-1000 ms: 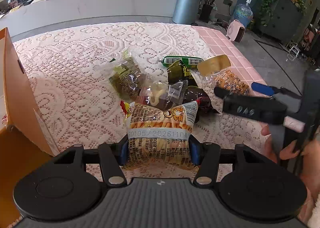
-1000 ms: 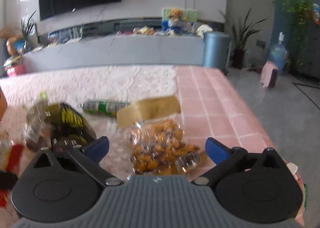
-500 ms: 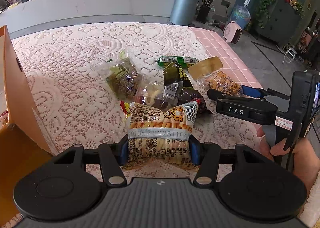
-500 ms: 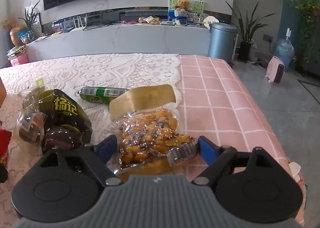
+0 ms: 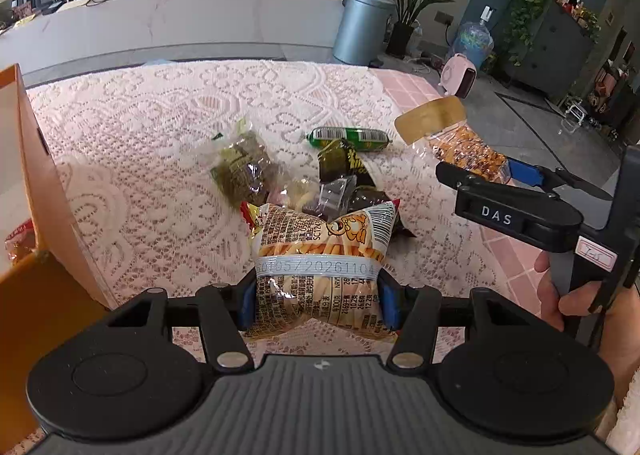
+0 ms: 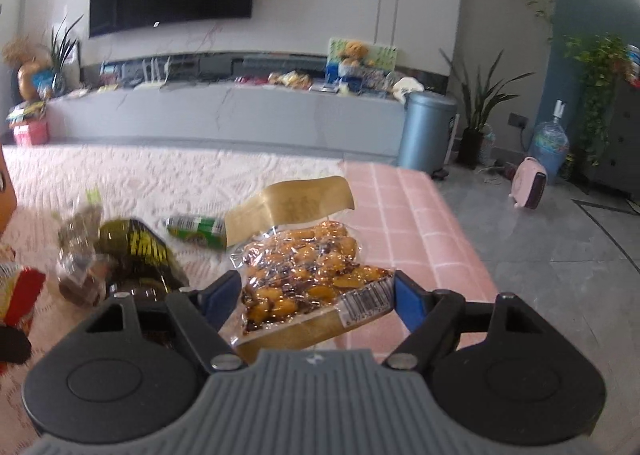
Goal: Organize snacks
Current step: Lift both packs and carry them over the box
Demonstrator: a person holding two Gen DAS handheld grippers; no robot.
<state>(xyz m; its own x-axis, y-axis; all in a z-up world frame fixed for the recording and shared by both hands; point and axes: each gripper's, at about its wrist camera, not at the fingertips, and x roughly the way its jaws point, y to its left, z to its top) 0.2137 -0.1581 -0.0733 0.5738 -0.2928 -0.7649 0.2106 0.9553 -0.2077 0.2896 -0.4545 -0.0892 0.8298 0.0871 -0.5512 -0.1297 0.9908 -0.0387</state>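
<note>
Blue-padded jaws of the left gripper [image 5: 316, 301] pinch a yellow bag of stick snacks [image 5: 320, 267] at its waist, holding it above the lace tablecloth [image 5: 160, 143], next to an orange cardboard box [image 5: 36, 195]. At right, the right gripper [image 6: 316, 295], held in a person's hand [image 5: 560, 295], is closing on a clear packet of orange-brown snacks with a gold header [image 6: 304, 259]; the packet hangs clear of the table between its pads. Loose on the cloth lie a green sausage-shaped pack [image 5: 348, 135], a dark packet with yellow lettering [image 5: 346, 167] and a clear bag of greenish-brown pieces [image 5: 246, 167]. Beyond the lace, pink tiled tabletop [image 6: 420, 223] shows.
</note>
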